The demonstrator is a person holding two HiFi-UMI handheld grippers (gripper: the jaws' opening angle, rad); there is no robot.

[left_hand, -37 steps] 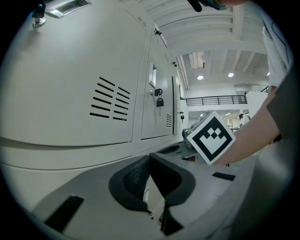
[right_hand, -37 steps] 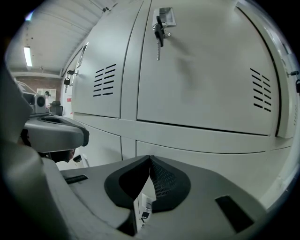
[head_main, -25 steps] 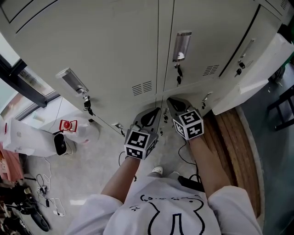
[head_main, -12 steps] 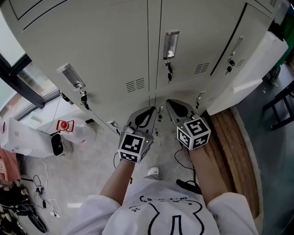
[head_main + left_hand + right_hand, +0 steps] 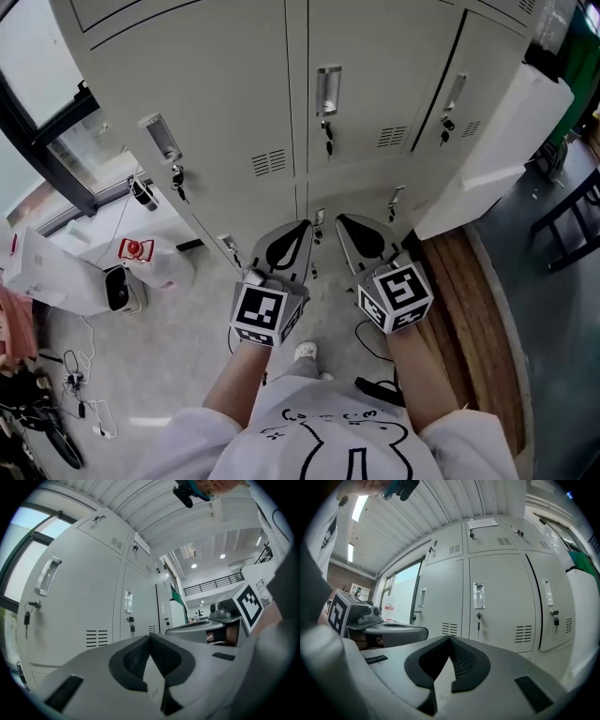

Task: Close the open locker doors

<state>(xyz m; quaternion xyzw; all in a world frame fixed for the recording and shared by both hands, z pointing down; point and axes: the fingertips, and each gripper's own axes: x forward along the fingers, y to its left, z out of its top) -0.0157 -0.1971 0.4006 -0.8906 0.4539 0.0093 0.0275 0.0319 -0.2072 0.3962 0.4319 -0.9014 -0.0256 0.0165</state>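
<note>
Pale grey lockers fill the head view. The upper middle door (image 5: 366, 84) lies flush, a key hanging under its handle (image 5: 327, 91). Next to it on the right, a door (image 5: 454, 94) shows a dark gap along its left edge, as if ajar. Farther right a white door panel (image 5: 511, 141) swings wide out into the room. My left gripper (image 5: 298, 228) and right gripper (image 5: 342, 222) are held side by side, level, pointing at the lockers and apart from them. Both are shut with nothing between the pads. In the right gripper view my right gripper (image 5: 450, 638) faces the middle door's handle (image 5: 478, 596). In the left gripper view my left gripper (image 5: 150, 635) faces the locker row at a slant.
A white bag (image 5: 155, 267) and a small white device (image 5: 120, 289) sit on the floor at the left, with cables (image 5: 80, 394) nearby. A window frame (image 5: 37, 131) stands at the far left. Wooden planks (image 5: 469, 309) lie along the right, a black chair (image 5: 572, 225) beyond them.
Both grippers have risen together, still side by side and shut. The upper row of doors has come further into the head view.
</note>
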